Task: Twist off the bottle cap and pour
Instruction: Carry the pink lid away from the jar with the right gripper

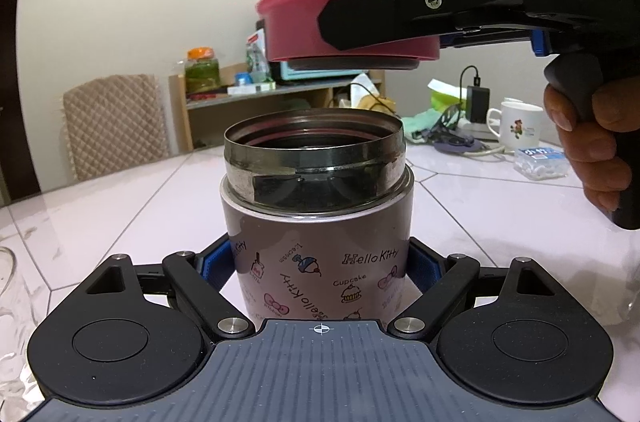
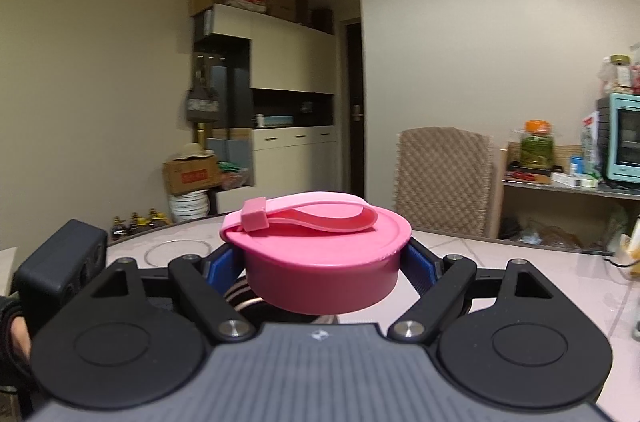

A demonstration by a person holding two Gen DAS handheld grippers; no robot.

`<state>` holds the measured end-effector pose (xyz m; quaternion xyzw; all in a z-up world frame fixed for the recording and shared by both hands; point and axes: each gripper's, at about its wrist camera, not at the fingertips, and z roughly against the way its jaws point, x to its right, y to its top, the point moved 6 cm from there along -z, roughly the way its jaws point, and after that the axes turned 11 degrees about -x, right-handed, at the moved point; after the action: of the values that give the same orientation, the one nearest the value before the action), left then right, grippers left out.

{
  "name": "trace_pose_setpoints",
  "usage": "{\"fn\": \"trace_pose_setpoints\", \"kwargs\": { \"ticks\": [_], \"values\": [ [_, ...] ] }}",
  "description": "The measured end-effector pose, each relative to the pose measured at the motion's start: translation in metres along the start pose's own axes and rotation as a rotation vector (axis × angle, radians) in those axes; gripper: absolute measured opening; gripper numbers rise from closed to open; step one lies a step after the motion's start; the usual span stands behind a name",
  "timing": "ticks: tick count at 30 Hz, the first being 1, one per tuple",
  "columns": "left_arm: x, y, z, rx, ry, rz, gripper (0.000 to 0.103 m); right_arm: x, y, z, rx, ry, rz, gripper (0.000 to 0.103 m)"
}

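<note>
A pink Hello Kitty bottle (image 1: pixel 320 262) with a wide steel neck stands upright on the pale table (image 1: pixel 120 206). Its mouth is open. My left gripper (image 1: pixel 320 266) is shut on the bottle's body, blue pads on both sides. My right gripper (image 2: pixel 322 262) is shut on the pink cap (image 2: pixel 320 262), which has a light pink strap on top. In the left wrist view the cap (image 1: pixel 292 22) hangs clear above the bottle's mouth, tilted slightly, held from the right by the right gripper's finger (image 1: pixel 360 22).
A white mug (image 1: pixel 518 124), a charger, cloths and a small plastic box (image 1: pixel 540 162) lie at the table's far right. A padded chair (image 1: pixel 116 124) and a shelf with jars and a blue toaster oven (image 2: pixel 624 142) stand behind the table.
</note>
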<state>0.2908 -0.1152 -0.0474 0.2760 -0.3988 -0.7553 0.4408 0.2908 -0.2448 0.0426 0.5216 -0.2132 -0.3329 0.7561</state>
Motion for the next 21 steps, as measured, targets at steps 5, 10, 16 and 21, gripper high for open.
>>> {"fn": "trace_pose_setpoints", "kwargs": {
  "ticks": [5,10,16,21],
  "values": [
    [0.0,-0.002,0.005,-0.001,0.017,0.012,0.09,0.003,-0.002,0.005,0.006,-0.044,-0.01,0.084],
    [0.002,-0.005,0.009,-0.005,0.033,0.027,0.09,0.007,-0.009,0.013,0.011,-0.098,-0.035,0.084],
    [0.0,-0.002,0.006,-0.004,0.047,0.047,0.09,0.012,-0.019,0.018,0.01,-0.144,-0.062,0.084],
    [0.0,-0.004,0.007,0.001,0.058,0.054,0.09,0.015,-0.029,0.02,0.004,-0.164,-0.092,0.084]
  ]
}}
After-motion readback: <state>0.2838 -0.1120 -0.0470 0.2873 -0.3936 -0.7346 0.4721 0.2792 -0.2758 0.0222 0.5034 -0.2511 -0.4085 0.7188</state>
